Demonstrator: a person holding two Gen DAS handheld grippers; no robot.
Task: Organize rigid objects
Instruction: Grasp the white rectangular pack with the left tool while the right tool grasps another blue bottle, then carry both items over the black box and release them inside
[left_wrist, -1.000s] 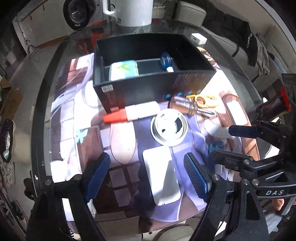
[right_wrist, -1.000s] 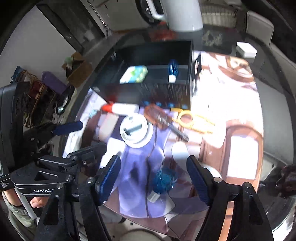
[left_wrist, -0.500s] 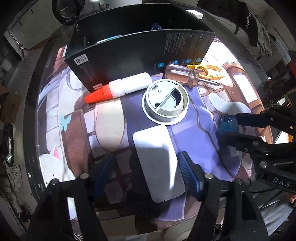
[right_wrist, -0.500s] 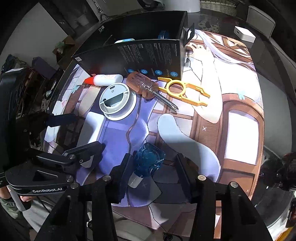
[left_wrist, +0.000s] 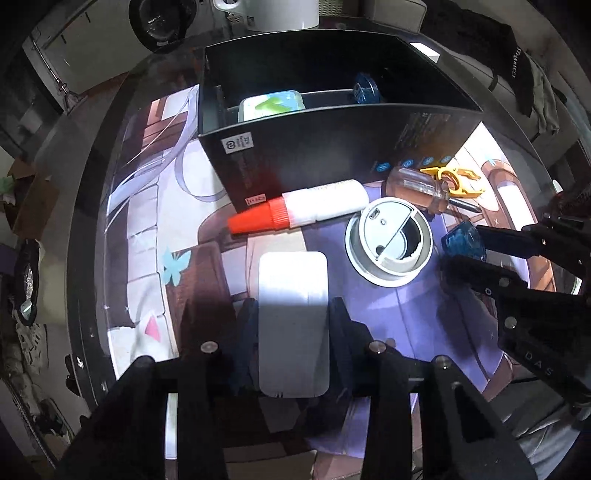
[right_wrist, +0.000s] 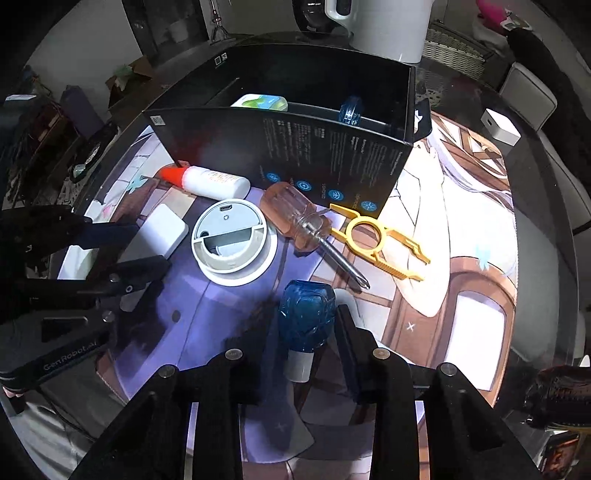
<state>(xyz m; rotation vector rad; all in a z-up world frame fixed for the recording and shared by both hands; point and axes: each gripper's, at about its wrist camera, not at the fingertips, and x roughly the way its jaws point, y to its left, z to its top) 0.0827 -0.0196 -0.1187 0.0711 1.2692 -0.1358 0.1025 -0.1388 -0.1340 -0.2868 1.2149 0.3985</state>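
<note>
1. Left wrist view, bottom centre: the left gripper (left_wrist: 293, 332) is clamped on the white flat case (left_wrist: 293, 321).
2. Right wrist view, bottom centre: the right gripper (right_wrist: 306, 332) pinches the blue bottle (right_wrist: 306, 317).
3. Both pickups look done; lifting toward the black box (left_wrist: 332, 155) at upper centre seems next.
4. Only the right view shows the whole yellow tool (right_wrist: 380, 240).
</note>
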